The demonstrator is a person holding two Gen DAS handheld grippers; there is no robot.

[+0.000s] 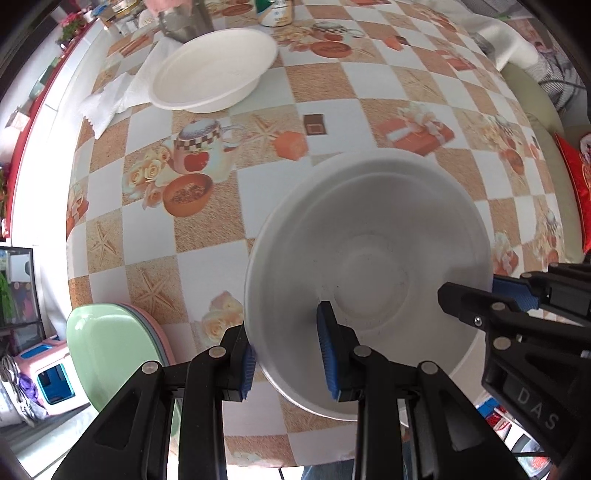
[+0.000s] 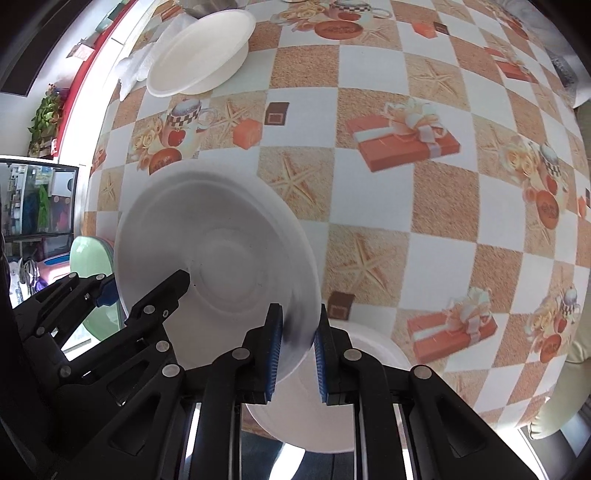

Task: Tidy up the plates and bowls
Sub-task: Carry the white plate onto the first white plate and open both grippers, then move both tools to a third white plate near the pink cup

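Both grippers hold one white bowl (image 1: 369, 243), tilted above the table's near edge. My left gripper (image 1: 288, 350) is shut on its left rim, one pad inside and one outside. My right gripper (image 2: 297, 350) is shut on the bowl's (image 2: 218, 254) right rim; it shows at the right of the left wrist view (image 1: 517, 306). The left gripper shows at the left of the right wrist view (image 2: 144, 288). A second white bowl (image 1: 214, 70) sits at the far left of the table, also in the right wrist view (image 2: 201, 51). Another white dish (image 2: 332, 417) lies under my right gripper.
The table (image 1: 332, 96) has a checkered printed cloth. White paper napkins (image 1: 110, 99) lie beside the far bowl. Jars and a metal pot (image 1: 184, 22) stand at the back. A green chair back (image 1: 107, 347) is at the near left edge.
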